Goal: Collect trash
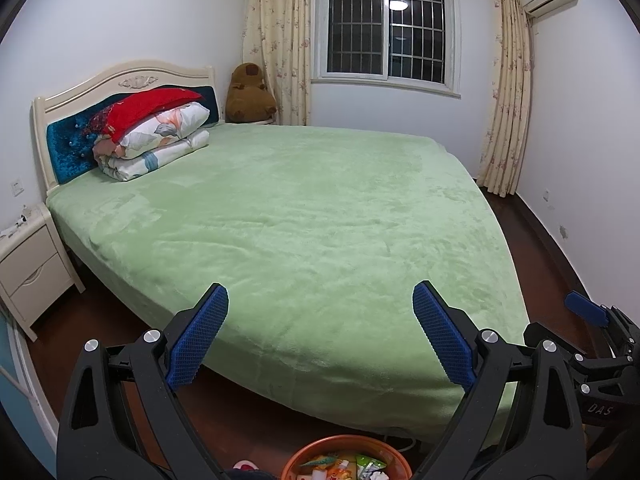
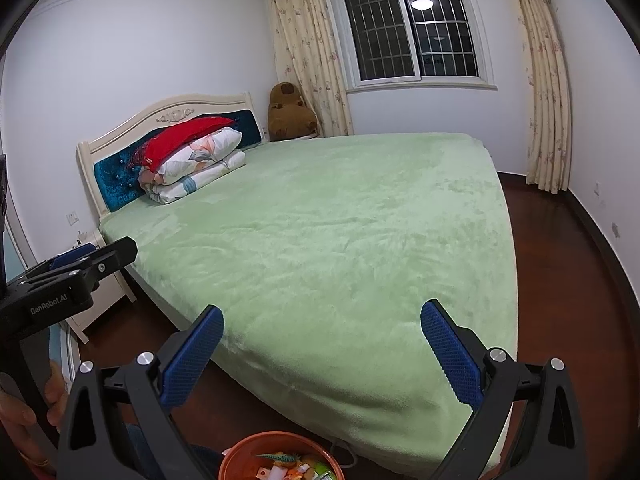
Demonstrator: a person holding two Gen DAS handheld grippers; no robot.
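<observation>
An orange bin (image 1: 296,458) stands on the floor at the foot of the bed, with several pieces of trash (image 1: 352,466) in it: wrappers and scraps. It also shows in the right wrist view (image 2: 240,452), with its trash (image 2: 288,468). My left gripper (image 1: 320,308) is open and empty, held above the bin and facing the bed. My right gripper (image 2: 322,322) is open and empty, also above the bin. The right gripper shows at the right edge of the left wrist view (image 1: 588,312); the left one shows at the left of the right wrist view (image 2: 92,260).
A bed with a green blanket (image 1: 312,216) fills the middle. Folded quilts and a red pillow (image 1: 152,128) lie at the headboard. A nightstand (image 1: 28,268) stands left. A brown plush toy (image 1: 250,94) sits by the curtains. Dark wood floor (image 2: 568,264) runs along the right.
</observation>
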